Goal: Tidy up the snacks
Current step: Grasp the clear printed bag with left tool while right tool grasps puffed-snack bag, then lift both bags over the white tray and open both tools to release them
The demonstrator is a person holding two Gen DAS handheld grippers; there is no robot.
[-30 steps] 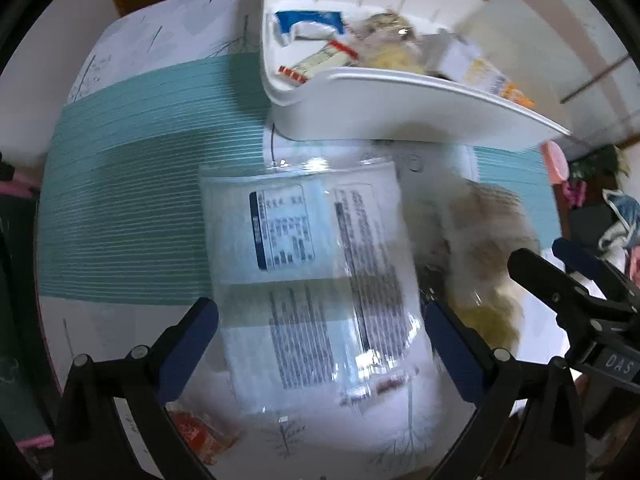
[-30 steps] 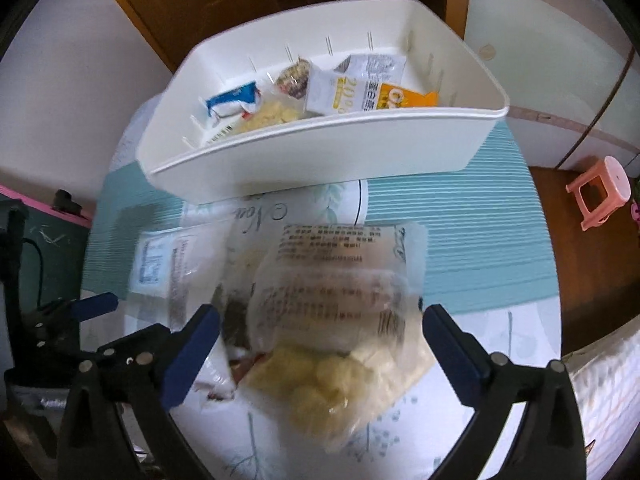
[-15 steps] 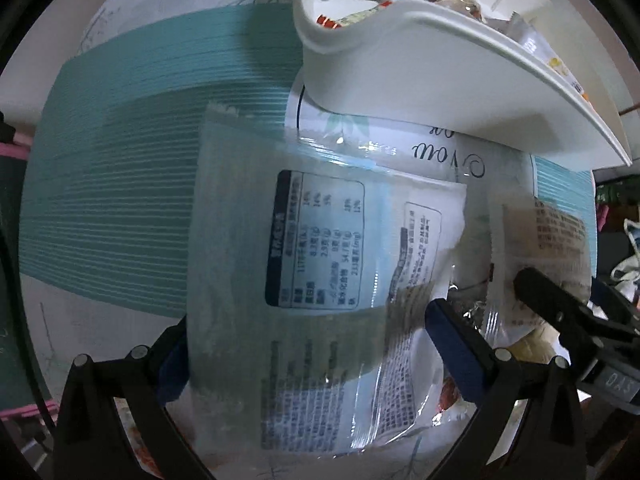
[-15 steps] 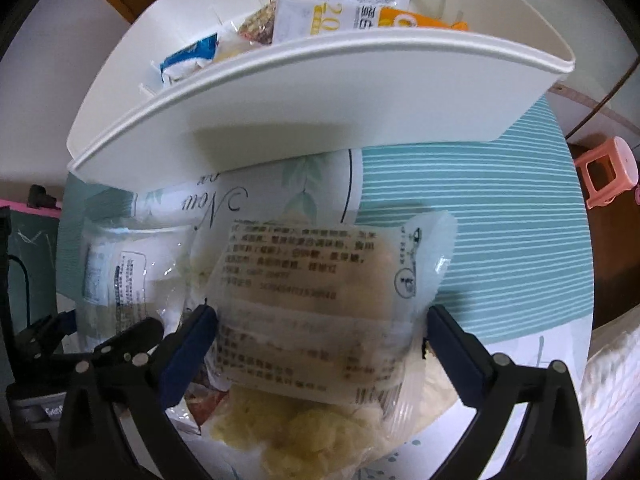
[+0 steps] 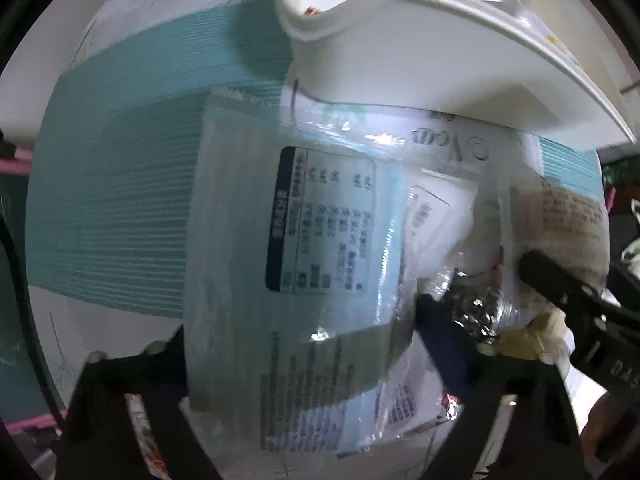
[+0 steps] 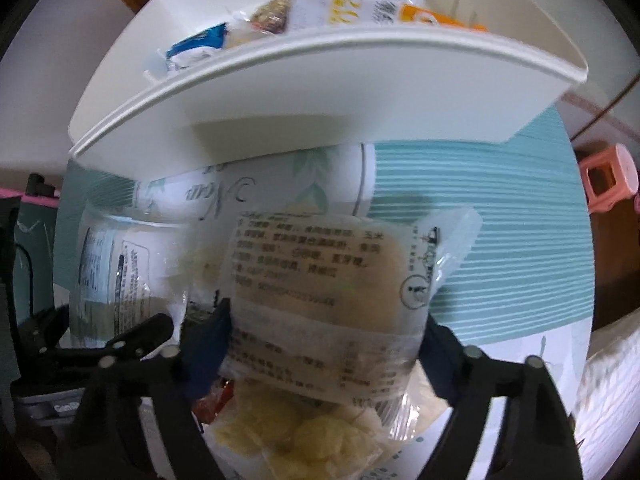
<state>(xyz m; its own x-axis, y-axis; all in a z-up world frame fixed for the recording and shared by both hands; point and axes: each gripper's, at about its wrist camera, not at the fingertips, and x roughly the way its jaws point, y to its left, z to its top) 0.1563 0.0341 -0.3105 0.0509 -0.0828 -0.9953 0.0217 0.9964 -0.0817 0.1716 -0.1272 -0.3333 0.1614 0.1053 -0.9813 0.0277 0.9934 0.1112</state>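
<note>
My left gripper (image 5: 304, 344) is shut on a clear packet with a pale blue label (image 5: 304, 240), which bulges between the jaws above the table. My right gripper (image 6: 324, 332) is shut on a clear bun packet with printed text (image 6: 324, 276). The white bin (image 6: 320, 92) stands just beyond both packets and holds several snacks (image 6: 320, 8). It also shows in the left wrist view (image 5: 440, 52). The blue-label packet appears at the left of the right wrist view (image 6: 108, 264), and the bun packet at the right of the left wrist view (image 5: 568, 216).
More clear and foil packets (image 5: 468, 304) and a bag of yellow puffs (image 6: 304, 436) lie on the teal striped tablecloth (image 6: 500, 232). A pink stool (image 6: 608, 176) stands on the floor at the right.
Both grippers have moved forward onto their packets and closed from wide open. The packets now stand raised between the jaws, and the bin looks nearer.
</note>
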